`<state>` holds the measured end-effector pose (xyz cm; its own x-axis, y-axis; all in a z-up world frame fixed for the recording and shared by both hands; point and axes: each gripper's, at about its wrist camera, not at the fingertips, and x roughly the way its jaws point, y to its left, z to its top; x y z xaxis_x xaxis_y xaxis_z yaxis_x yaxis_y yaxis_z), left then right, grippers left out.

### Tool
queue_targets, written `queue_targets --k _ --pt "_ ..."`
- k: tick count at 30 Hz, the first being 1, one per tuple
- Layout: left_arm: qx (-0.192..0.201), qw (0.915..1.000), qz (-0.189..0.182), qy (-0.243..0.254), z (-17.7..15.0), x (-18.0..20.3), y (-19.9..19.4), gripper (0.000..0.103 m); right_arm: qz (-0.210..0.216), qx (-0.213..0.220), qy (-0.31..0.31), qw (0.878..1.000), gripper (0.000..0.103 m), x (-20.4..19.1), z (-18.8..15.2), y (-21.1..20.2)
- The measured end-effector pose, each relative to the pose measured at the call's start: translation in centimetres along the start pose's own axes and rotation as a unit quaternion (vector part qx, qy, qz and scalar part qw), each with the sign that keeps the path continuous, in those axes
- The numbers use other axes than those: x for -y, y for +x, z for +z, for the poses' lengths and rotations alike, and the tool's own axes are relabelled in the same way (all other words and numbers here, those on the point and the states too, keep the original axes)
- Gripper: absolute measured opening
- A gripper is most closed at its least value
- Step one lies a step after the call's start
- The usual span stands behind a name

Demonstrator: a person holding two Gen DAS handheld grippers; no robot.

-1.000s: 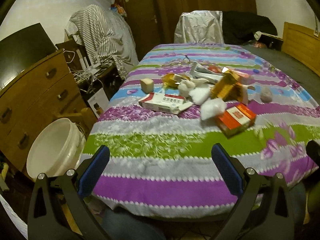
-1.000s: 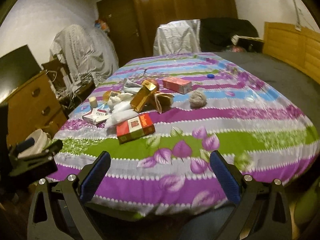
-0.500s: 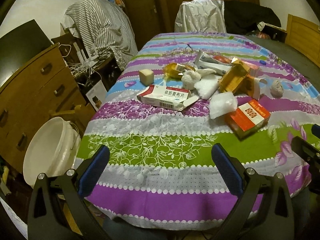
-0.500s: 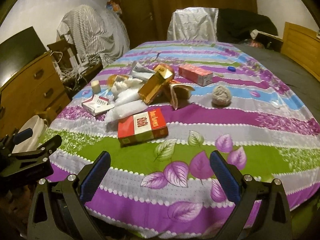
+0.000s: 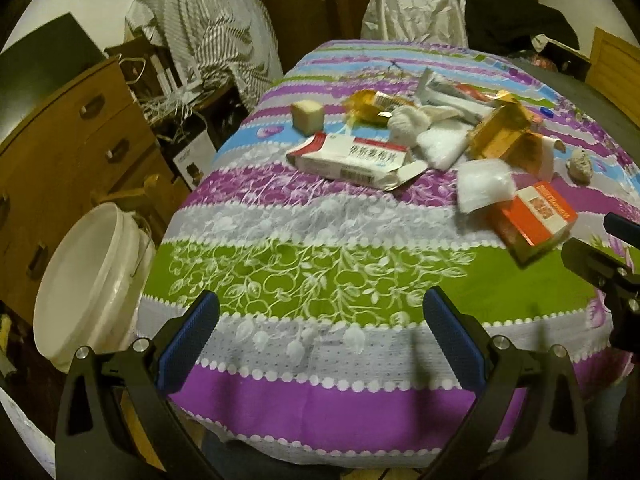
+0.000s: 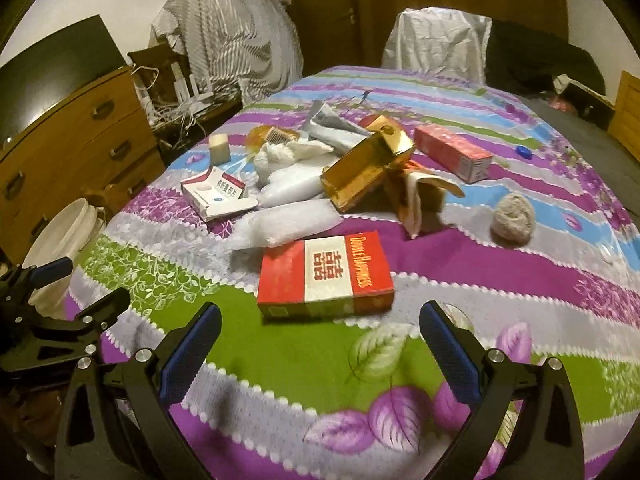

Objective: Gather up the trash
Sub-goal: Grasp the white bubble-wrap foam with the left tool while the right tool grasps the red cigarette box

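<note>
Trash lies on a striped floral tablecloth (image 5: 320, 276): a white medicine box (image 5: 352, 158), a red and white cigarette carton (image 6: 325, 276) (image 5: 534, 216), a gold box (image 6: 366, 168), white plastic bags (image 6: 288, 224), a crumpled paper ball (image 6: 513, 219) and a red box (image 6: 452, 152). A white bucket (image 5: 92, 280) stands on the floor left of the table. My left gripper (image 5: 320, 332) is open and empty over the table's near edge. My right gripper (image 6: 320, 340) is open and empty just before the carton.
A wooden dresser (image 5: 60, 140) stands at the left behind the bucket, with cables and clutter (image 5: 176, 96) beside it. Covered chairs (image 5: 416, 12) stand at the table's far end. A small cube (image 5: 306, 116) and a blue cap (image 6: 524, 153) lie on the cloth.
Both grippers have moved forward toward the table; the trash looks larger and nearer. The right gripper has closed in on the cigarette carton. Both stay open.
</note>
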<state>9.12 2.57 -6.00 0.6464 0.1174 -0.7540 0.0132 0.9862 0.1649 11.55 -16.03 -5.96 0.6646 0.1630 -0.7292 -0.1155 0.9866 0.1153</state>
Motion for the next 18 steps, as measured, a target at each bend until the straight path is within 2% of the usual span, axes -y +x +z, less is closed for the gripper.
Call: queue_targets --k 9,11,16,18 --pt "-0.013 0.9998 0.0 -0.015 0.2 -0.8 1.0 0.098 0.014 -0.042 -0.009 0.999 0.099 0.4 1.8 5.3" --pt "-0.018 0.9997 0.0 -0.018 0.3 -0.8 1.3 0.098 0.015 -0.064 -0.003 0.998 0.099 0.8 1.9 6.7" --pt "-0.023 0.9996 -0.003 -0.019 0.3 -0.6 1.6 0.098 0.022 -0.059 -0.007 0.998 0.099 1.0 1.9 7.5" --pt "-0.023 0.9996 -0.005 -0.017 0.3 -0.4 1.6 0.098 0.026 -0.054 -0.007 0.998 0.095 1.1 1.7 7.4"
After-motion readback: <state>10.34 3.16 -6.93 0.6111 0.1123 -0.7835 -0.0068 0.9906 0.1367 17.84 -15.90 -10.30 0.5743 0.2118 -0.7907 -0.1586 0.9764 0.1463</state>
